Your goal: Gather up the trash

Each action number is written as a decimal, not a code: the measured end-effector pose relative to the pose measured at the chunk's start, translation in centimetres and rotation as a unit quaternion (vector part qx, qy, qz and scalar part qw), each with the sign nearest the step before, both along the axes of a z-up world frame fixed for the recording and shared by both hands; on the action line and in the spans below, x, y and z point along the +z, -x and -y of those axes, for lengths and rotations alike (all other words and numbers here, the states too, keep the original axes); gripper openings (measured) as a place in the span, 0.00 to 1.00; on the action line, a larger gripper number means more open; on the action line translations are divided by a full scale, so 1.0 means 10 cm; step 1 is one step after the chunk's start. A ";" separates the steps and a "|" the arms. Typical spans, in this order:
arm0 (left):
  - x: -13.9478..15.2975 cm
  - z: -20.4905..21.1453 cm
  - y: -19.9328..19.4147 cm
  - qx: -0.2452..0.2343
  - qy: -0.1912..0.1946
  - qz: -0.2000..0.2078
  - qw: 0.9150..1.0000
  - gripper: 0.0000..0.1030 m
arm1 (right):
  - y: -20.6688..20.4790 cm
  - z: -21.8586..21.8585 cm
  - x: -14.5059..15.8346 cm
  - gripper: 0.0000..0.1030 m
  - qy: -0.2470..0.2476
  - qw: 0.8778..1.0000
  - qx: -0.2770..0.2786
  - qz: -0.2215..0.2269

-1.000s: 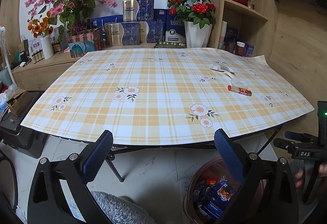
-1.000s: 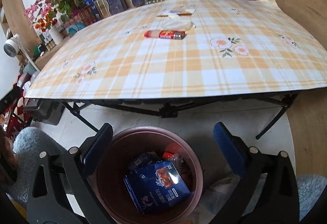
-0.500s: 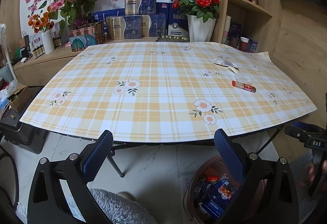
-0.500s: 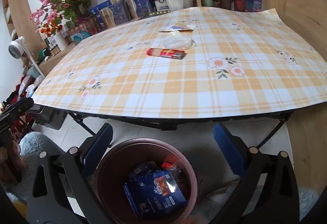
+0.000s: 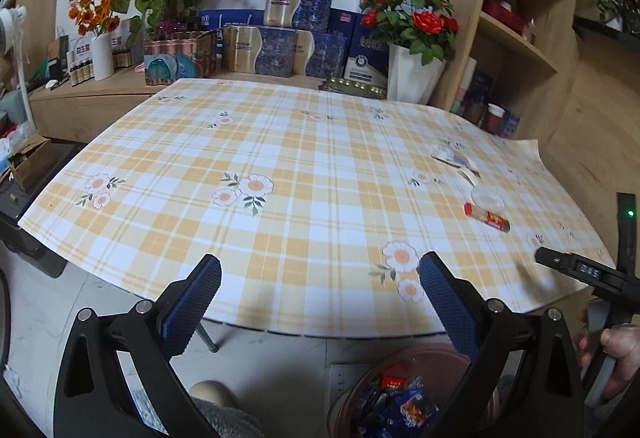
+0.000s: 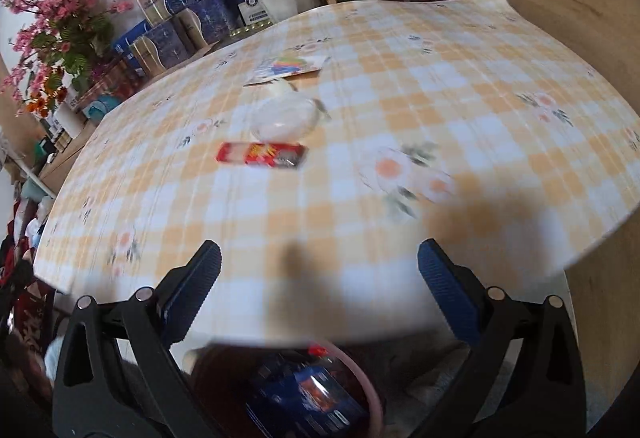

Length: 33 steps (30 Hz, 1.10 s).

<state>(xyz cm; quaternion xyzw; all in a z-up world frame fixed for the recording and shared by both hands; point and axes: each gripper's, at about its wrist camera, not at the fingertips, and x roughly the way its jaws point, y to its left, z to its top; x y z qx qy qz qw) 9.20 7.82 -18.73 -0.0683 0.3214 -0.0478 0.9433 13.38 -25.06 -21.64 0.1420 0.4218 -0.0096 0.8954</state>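
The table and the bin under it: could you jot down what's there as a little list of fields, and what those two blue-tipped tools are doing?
table: checked cloth
trash on table: red wrapper, clear plastic piece, colourful flat packet
bin: brown bin on the floor by the table's near edge, blue packets inside
left tool: open, empty, near table edge
right tool: open, empty, facing the red wrapper
picture quality: right view blurred

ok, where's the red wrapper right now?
The red wrapper lies flat on the checked tablecloth, left of centre in the right wrist view, just in front of the clear plastic lid; in the left wrist view it is far right.
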 end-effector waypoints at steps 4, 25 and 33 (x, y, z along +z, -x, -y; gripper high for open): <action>0.01 -0.05 -0.04 0.006 -0.006 0.012 1.000 0.94 | -0.45 -0.24 0.00 0.94 0.002 1.000 -0.022 -0.016; -0.17 -0.28 -0.09 0.026 0.033 0.000 0.999 0.94 | -1.04 -0.60 -0.18 0.85 0.099 0.991 -0.066 -0.056; -0.16 -0.20 -0.10 0.008 0.026 -0.004 1.000 0.94 | -0.73 -0.38 -0.04 0.81 0.042 0.999 -0.028 -0.019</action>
